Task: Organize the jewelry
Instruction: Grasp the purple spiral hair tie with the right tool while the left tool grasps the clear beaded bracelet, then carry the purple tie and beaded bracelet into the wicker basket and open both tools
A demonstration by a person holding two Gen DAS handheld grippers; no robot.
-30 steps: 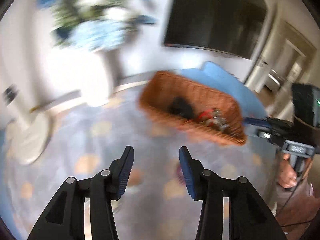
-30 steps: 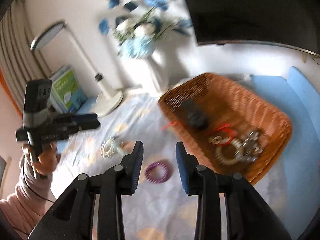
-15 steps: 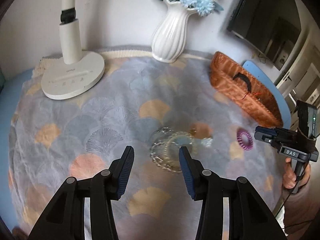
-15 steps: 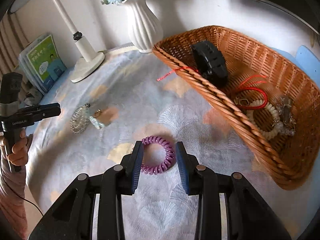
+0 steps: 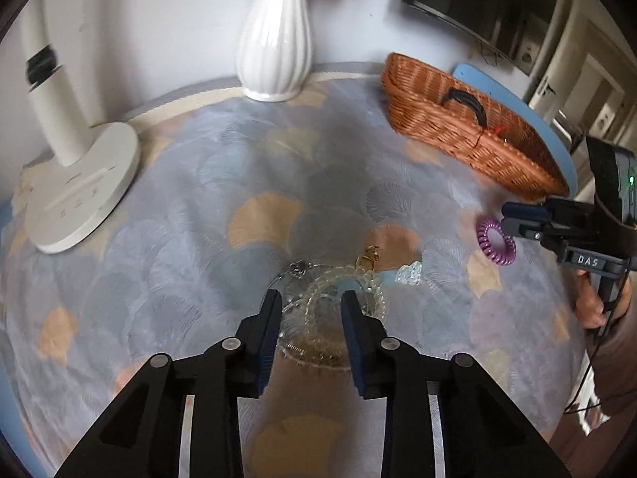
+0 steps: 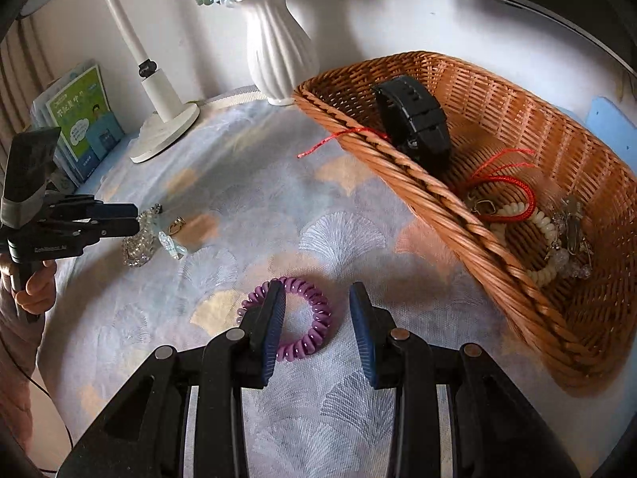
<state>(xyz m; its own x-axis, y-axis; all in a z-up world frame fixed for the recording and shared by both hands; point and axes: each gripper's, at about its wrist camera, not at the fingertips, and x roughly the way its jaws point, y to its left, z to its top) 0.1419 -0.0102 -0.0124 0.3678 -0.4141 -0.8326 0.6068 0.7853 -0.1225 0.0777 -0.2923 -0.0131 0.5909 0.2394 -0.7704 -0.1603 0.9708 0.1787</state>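
lying flat on the patterned tablecloth [image 5: 254, 183], a clear beaded bracelet [image 5: 344, 306] is framed by the left gripper [image 5: 311, 310], whose jaws are closing around it; the pads are not yet seen pressing on the beads. a small gold clasp [image 5: 370, 257] and a clear charm [image 5: 410, 273] are seen just beyond it. the purple coil band [image 6: 296, 320] lies under the right gripper [image 6: 317, 316], whose jaws are held partly apart; one finger overlaps the band's left side, the other stands beside its right side, and nothing is gripped. the wicker basket [image 6: 458, 215], already holding a black watch [image 6: 414, 119], a white bead bracelet [image 6: 543, 231] and a red cord [image 6: 513, 183], is judged the destination.

both loose pieces are judged light and limp. the bracelet's smooth beads may slip, so one side of the loop should be pinched firmly but gently, clear of the clasp. the springy band is best nipped across a single section of coil, not spanned whole.
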